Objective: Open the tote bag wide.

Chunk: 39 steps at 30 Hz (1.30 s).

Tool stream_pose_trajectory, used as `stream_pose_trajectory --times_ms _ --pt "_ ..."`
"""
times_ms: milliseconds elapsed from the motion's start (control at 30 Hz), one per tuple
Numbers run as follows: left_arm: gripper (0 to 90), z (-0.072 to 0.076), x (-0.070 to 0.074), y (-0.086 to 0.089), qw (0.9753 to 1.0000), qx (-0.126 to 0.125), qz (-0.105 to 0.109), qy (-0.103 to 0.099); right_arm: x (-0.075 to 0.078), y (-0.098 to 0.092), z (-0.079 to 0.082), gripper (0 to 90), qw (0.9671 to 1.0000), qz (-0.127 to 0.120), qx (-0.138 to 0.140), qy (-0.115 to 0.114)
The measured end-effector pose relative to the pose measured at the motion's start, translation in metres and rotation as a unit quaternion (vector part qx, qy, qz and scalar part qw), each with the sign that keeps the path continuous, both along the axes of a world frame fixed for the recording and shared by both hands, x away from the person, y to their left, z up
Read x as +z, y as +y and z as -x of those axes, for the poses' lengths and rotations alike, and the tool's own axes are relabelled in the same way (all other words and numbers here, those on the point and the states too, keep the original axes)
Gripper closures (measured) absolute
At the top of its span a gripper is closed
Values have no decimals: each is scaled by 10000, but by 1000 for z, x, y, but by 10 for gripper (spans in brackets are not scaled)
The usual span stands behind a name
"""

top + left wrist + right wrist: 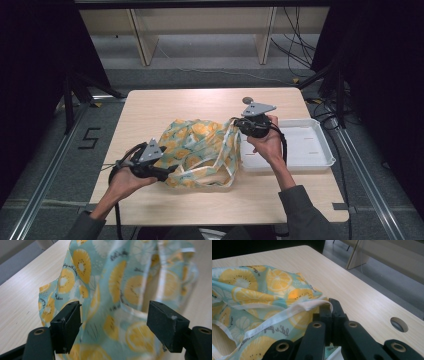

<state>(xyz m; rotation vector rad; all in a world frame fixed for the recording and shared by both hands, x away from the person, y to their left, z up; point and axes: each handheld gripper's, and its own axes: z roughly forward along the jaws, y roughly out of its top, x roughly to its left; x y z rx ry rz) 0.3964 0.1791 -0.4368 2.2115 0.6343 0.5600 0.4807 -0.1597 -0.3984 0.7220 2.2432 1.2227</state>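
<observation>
A crumpled teal cloth bag printed with yellow citrus slices point(200, 152) lay at the centre of the pale wooden table point(165, 107), left of a white plastic tray point(310, 145); the right gripper point(329, 311) had its 2 jaws clamped on the bag's white-trimmed edge point(287, 313); the left gripper point(113, 325) stood wide apart around loose fabric at the lower left. The step looked like spreading the bag; next, the left jaws needed to close on fabric.
</observation>
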Motion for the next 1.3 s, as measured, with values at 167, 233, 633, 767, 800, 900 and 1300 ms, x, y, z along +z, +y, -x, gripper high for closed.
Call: stream_pose_trajectory --times_ms 167,233,633,767,800,900,1300 --pt "670 -19 -7 -9 9989 -249 -389 -23 1 -2 0 900 9999 74 87 37" --pt "891 -26 5 -15 9993 -247 -233 -133 -2 -1 0 900 9998 56 56 180" --pt "896 -89 52 -11 9937 566 959 118 7 -14 42 502 9979 575 273 81" --pt "896 -105 49 -19 9931 677 922 276 18 -15 76 414 9959 595 677 -63" --pt "896 -108 49 -20 9924 716 959 280 22 -14 82 405 9949 585 814 -64" --pt "896 -115 46 -22 9919 772 960 318 28 -9 97 403 9922 519 1120 -178" --pt "895 -122 47 -23 9917 798 924 411 27 51 125 366 9724 942 2074 -506"
